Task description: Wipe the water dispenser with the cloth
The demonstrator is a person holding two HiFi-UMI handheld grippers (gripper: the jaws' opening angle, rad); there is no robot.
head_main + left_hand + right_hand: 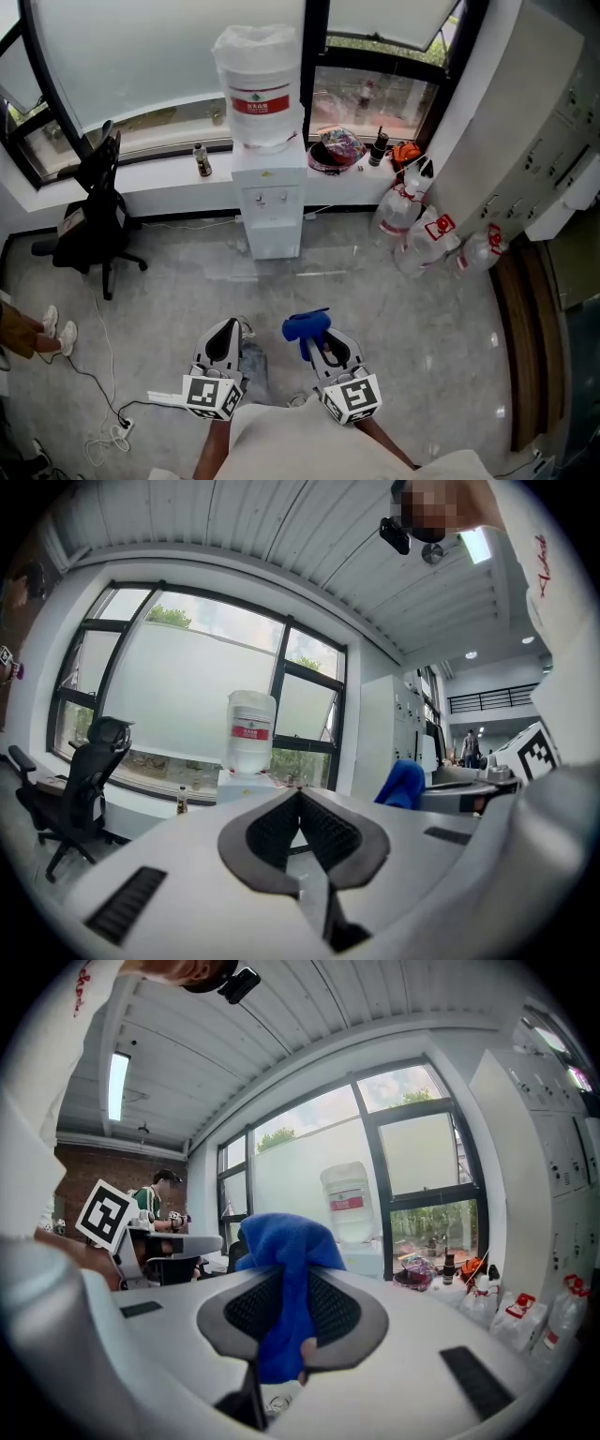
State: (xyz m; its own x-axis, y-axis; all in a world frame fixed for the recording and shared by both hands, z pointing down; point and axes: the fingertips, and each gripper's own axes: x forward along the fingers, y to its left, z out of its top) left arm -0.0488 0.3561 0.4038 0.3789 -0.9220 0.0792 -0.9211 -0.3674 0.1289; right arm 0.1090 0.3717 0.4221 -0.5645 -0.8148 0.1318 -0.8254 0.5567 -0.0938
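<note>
A white water dispenser [269,202] with a large clear bottle [260,86] on top stands against the window wall, far ahead of both grippers. It also shows small in the left gripper view as the dispenser [249,733] and in the right gripper view as the dispenser [352,1211]. My right gripper [313,339] is shut on a blue cloth [305,326], which bunches up above the jaws, as the cloth [283,1279] shows. My left gripper [223,339] is shut with nothing in it; its jaws meet in the left gripper view [300,795].
A black office chair [92,217] stands at the left. Several water bottles [427,239] lie on the floor right of the dispenser, beside grey lockers [539,141]. Cables and a power strip [117,429] lie near my left. A person's shoes [54,330] show at the left edge.
</note>
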